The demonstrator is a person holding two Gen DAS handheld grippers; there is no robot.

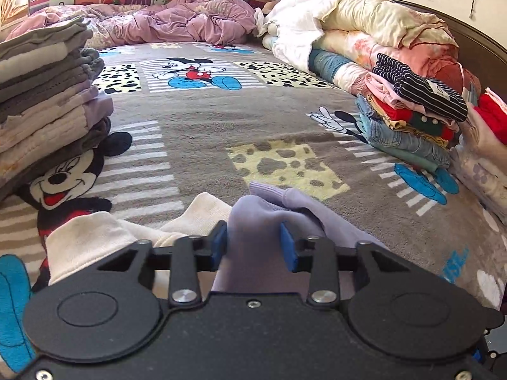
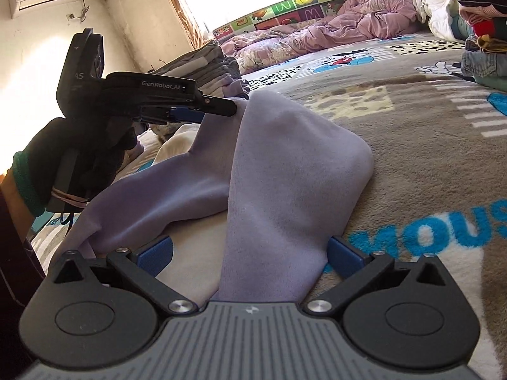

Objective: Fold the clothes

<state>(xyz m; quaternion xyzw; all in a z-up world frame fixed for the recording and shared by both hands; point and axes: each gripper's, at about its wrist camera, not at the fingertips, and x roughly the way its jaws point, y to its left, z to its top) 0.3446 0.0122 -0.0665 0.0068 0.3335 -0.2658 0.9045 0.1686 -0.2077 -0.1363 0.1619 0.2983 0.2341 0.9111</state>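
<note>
A lilac garment point(image 2: 285, 171) lies bunched on the Mickey Mouse blanket point(image 2: 427, 145), over a white garment point(image 1: 95, 240). My left gripper point(image 1: 253, 243) is shut on a fold of the lilac garment point(image 1: 253, 221), which fills the gap between its blue pads. In the right wrist view the left gripper point(image 2: 221, 107) holds that fold lifted off the bed. My right gripper point(image 2: 250, 253) is open. Its blue pads point(image 2: 343, 255) stand wide apart on either side of a lilac strip that runs between them.
A tall stack of folded grey and cream clothes point(image 1: 47, 101) stands at the left. A pile of folded coloured clothes point(image 1: 412, 120) and rolled quilts point(image 1: 364, 31) sits at the right. A crumpled pink duvet point(image 1: 177, 22) lies at the far end.
</note>
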